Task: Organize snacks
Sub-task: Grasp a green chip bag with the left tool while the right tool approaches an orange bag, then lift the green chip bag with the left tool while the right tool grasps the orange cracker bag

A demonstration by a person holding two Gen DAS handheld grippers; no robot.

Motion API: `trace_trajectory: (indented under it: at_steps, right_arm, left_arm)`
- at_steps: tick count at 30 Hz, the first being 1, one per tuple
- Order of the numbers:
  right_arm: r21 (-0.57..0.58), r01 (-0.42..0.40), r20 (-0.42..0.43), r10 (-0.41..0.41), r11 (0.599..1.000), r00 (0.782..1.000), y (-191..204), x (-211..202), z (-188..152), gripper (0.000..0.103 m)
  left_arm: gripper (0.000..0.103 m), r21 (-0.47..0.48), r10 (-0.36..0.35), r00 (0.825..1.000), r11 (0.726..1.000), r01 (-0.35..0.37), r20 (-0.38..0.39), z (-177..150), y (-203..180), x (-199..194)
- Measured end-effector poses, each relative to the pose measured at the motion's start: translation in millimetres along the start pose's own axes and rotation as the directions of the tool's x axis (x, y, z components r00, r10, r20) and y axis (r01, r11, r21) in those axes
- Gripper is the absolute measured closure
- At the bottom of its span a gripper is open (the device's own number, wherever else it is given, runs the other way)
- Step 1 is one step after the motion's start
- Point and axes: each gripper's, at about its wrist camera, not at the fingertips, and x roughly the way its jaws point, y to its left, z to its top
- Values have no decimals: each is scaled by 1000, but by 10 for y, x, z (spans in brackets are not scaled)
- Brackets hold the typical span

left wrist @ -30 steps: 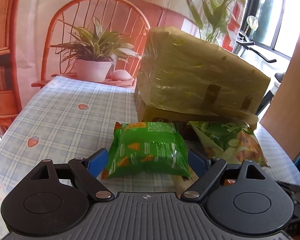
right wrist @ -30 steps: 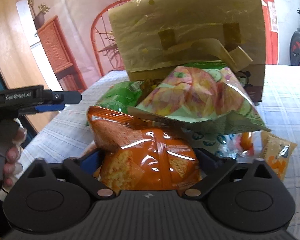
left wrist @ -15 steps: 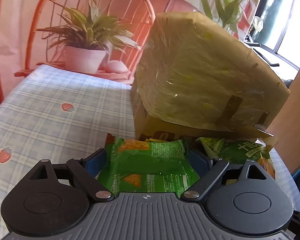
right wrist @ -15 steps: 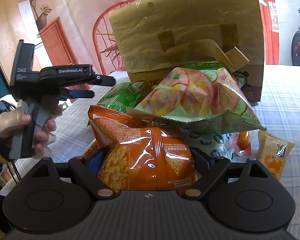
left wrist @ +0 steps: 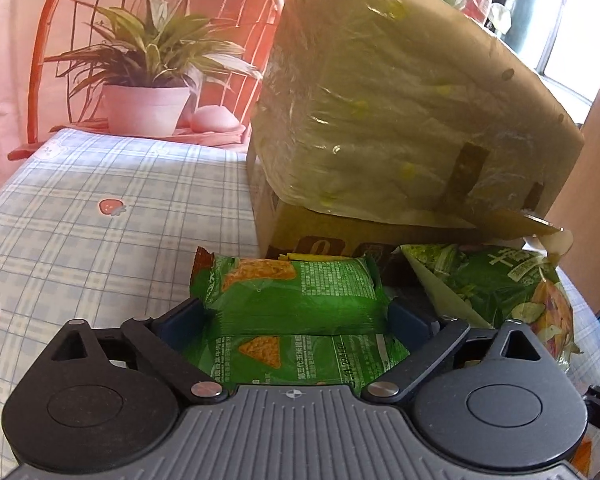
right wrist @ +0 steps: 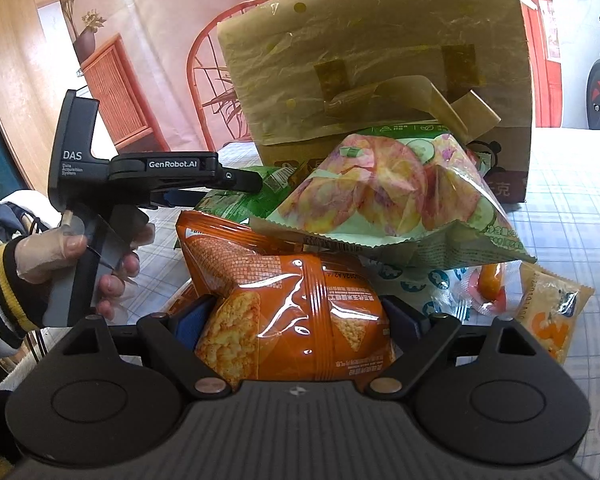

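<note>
Snack packets lay bunched on the blue checked tablecloth with strawberry prints (left wrist: 80, 216), pressed up against the tall cardboard box wrapped in yellowish plastic film (left wrist: 400, 120); going left to right in the left wrist view, bare cloth ran wide and free to the table's far edge, where a potted plant (left wrist: 148, 92) stood before an orange wire chair back; next came the glossy green corn-chip packet (left wrist: 296, 304), lying between the left gripper's (left wrist: 296, 316) blue pads, whose jaws were opening around it, its far edge just short of the box's base; to its right the pale green vegetable-crisp bag (left wrist: 500, 292) crowded the table's right edge. In the right wrist view the person's gloved left hand (right wrist: 60, 252) held its gripper at the left; the right gripper (right wrist: 296, 320) was clenched on the shiny orange rice-cracker packet (right wrist: 292, 312), the crisp bag overlapping its far end; a small orange sachet (right wrist: 552, 312) lay rightmost, open cloth beyond it.
</note>
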Motion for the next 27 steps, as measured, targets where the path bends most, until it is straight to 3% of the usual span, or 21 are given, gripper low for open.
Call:
trace_trajectory:
  at_steps: [9,22,25,27]
  right_arm:
    - [0,0,1,0,1000,1000,5,9,3,13]
    - [0,1,1,-1,1000,1000,3,2,2,13]
    - [1,1,1,-1,1000,1000,3,3,5,13]
    - [1,1,2,-1,1000,1000,4,1,7,13]
  left_arm:
    - [0,43,-1,1000,999,0,6,-54,-14,22]
    - [1,12,-17,1000,1000,17,1,-80,57,62]
    - [10,26,-18,1000,999,18,14,-97,32,32]
    - [22,33,-31,999,999,30,22,-105,14,-15]
